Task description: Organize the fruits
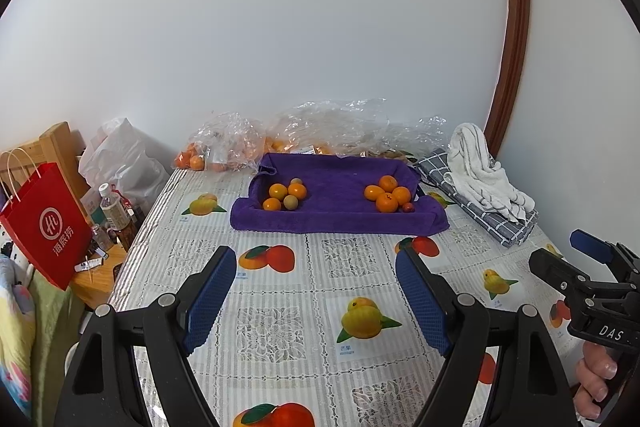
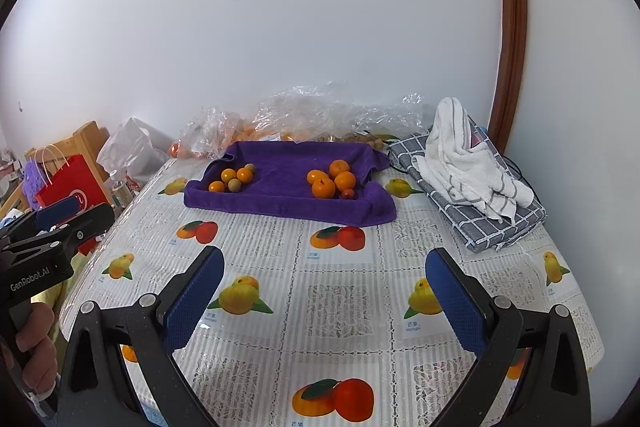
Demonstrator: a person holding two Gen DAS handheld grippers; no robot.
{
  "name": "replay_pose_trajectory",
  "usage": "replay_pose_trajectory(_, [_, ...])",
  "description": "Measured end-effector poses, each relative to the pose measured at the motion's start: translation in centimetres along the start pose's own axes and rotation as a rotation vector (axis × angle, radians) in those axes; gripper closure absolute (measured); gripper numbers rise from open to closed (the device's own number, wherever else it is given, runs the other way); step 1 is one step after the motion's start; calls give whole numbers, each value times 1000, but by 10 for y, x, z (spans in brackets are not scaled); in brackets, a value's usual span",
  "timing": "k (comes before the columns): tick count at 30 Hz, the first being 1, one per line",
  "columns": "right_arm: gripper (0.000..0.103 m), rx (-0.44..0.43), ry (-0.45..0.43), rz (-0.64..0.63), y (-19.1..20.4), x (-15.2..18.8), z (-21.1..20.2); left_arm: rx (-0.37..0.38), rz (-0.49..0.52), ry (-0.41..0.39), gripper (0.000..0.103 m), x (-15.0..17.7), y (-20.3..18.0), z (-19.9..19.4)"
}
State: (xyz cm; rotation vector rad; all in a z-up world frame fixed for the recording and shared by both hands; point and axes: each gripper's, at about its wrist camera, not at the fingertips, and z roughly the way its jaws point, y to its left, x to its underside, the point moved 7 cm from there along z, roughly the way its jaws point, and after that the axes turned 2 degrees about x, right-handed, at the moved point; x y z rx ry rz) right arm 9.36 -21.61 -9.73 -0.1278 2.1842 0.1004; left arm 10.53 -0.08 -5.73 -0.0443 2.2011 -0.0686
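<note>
A purple towel [image 1: 340, 215] [image 2: 288, 205] lies spread at the far side of the table, its edges turned up. On its left part sits a cluster of small oranges [image 1: 287, 191] [image 2: 234, 177] with two dull greenish fruits. On its right part sits a group of larger oranges [image 1: 387, 195] [image 2: 333, 181] with a small red fruit [image 1: 408, 207] [image 2: 348, 193] beside them. My left gripper [image 1: 316, 259] hovers open over the tablecloth, short of the towel, with nothing between its blue pads. My right gripper [image 2: 324, 261] is open likewise and holds nothing.
Clear plastic bags with more oranges [image 1: 224, 147] [image 2: 208, 135] lie behind the towel at the wall. A white striped cloth on a folded grey checked cloth [image 1: 484, 179] [image 2: 472, 171] sits at the right. A red paper bag [image 1: 44, 223] and bottles [image 1: 114, 211] stand left of the table.
</note>
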Motion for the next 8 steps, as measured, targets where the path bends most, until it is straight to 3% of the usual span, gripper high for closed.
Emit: replay_pose_trajectory(8, [3,-2,6,2,-3,0,4,-5,-4,9,22,3,3,10])
